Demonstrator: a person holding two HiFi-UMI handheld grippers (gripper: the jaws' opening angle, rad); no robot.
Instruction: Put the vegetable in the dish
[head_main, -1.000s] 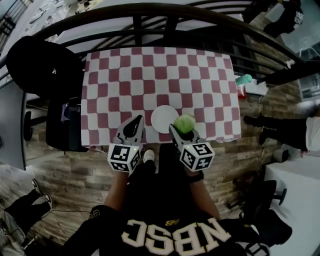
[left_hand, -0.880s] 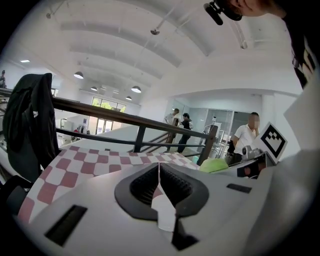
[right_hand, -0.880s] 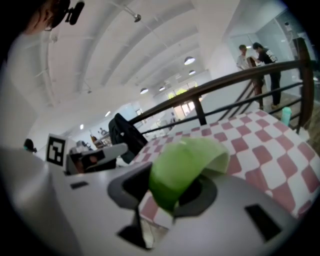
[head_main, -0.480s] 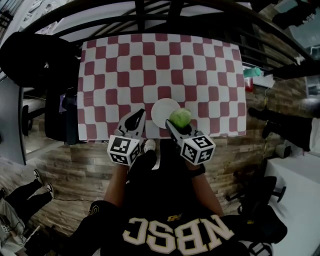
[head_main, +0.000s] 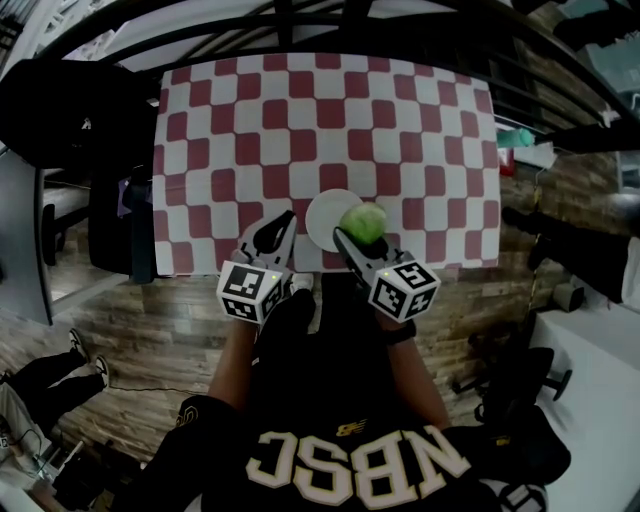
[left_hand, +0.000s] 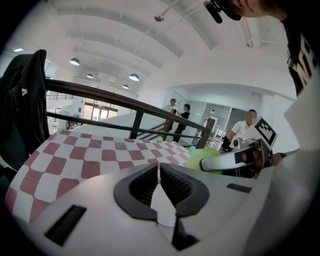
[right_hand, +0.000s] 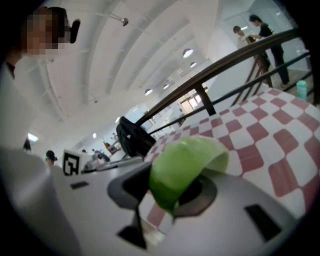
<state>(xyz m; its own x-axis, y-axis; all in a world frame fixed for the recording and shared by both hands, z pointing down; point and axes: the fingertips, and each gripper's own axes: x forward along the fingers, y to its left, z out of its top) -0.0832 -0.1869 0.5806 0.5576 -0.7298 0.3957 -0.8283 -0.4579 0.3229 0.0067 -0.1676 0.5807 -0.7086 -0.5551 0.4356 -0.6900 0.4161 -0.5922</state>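
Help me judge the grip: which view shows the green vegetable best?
The right gripper view: the green vegetable fills the middle of the picture, clamped in the right gripper. The head view shows it small, at the white dish's right edge. The left gripper view catches only a sliver of it.

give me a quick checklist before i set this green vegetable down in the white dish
1. Grip: ok, the right gripper is closed on the green vegetable.
2. Room in the white dish: ok, its visible part is bare.
3. Vegetable centred over the dish: not ok, in the head view it sits at the dish's right rim.
4. Height above the dish: cannot tell.
5. Path clear of the left gripper: ok, it is shut, empty and left of the dish.
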